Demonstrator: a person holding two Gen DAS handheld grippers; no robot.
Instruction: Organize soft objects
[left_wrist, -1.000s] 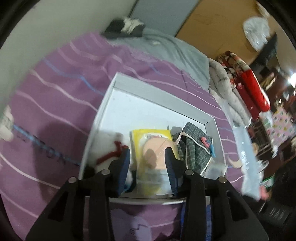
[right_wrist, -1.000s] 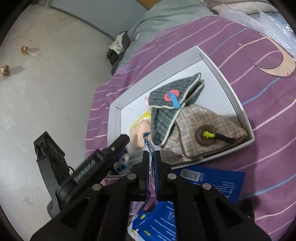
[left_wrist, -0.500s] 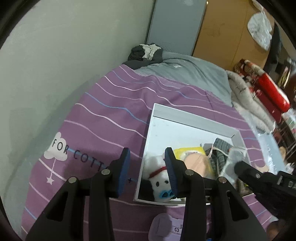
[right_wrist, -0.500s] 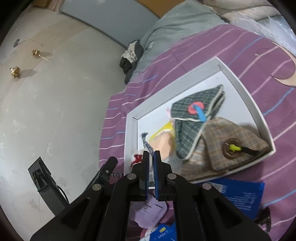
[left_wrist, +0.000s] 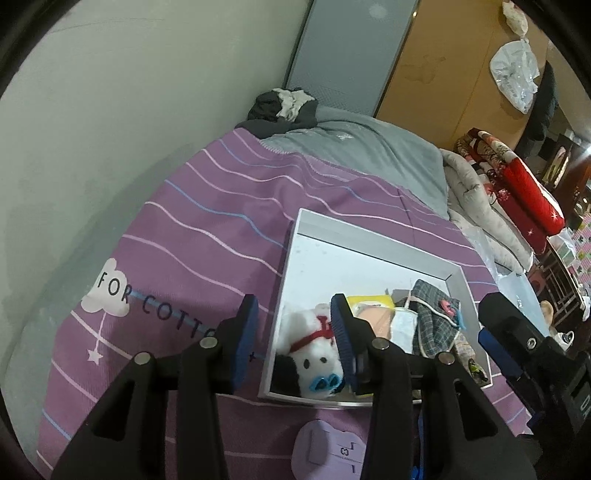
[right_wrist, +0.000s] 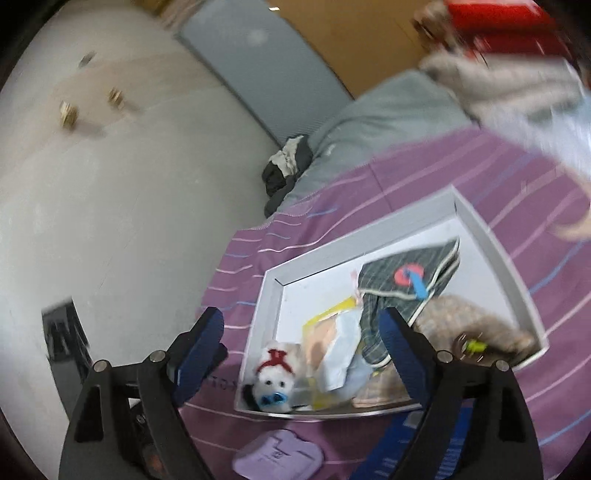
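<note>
A white tray (left_wrist: 373, 251) (right_wrist: 369, 236) lies on a purple striped bedspread. In it are a white plush toy with a red band (left_wrist: 314, 350) (right_wrist: 273, 380), a yellow packet with a pale pack on it (left_wrist: 373, 306) (right_wrist: 338, 343), a green plaid pouch (left_wrist: 436, 317) (right_wrist: 406, 280) and a beige plaid pouch (right_wrist: 469, 325). My left gripper (left_wrist: 293, 332) is open and empty, above the tray's near left corner. My right gripper (right_wrist: 301, 345) is wide open and empty above the tray's near side; it also shows in the left wrist view (left_wrist: 517, 343).
A lilac card (left_wrist: 332, 450) (right_wrist: 279, 454) and blue packets (right_wrist: 436, 439) lie on the bedspread in front of the tray. A grey blanket (left_wrist: 365, 147) and dark clothes (left_wrist: 284, 110) lie at the bed's far end. The wall runs along the left. Folded quilts (left_wrist: 517, 184) sit right.
My right gripper has opened wide and let go of the pale pack, which now lies on the yellow packet in the tray. My left gripper has pulled back and up, staying open.
</note>
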